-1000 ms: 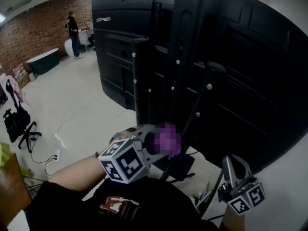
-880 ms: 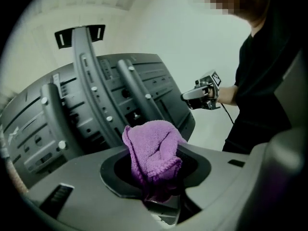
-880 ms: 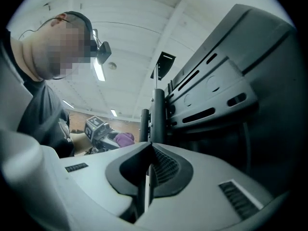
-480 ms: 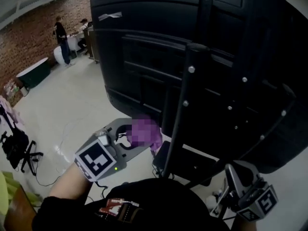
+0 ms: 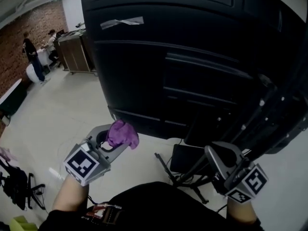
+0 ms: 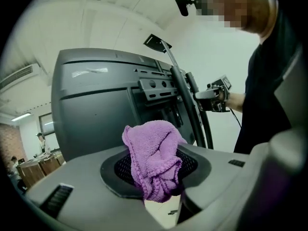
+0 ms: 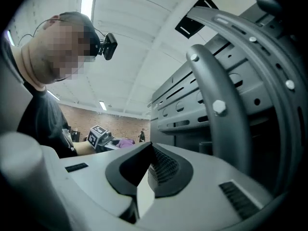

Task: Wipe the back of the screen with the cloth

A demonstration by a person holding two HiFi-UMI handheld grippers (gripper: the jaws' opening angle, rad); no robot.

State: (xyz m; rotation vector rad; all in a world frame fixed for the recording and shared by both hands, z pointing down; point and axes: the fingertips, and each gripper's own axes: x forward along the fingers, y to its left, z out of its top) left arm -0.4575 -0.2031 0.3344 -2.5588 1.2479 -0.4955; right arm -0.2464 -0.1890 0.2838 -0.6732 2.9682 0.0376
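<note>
At lower left the left gripper is clamped on the bunched cloth, the right gripper closed and empty at lower right. The cloth is just short of the screen beyond, where a bare jaw might scrape its back.

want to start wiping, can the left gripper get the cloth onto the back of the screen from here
Probably yes. The left gripper holds the cloth near the lower edge of the screen's back panel, nothing visible between them; the stand struts sit off to the right.
</note>
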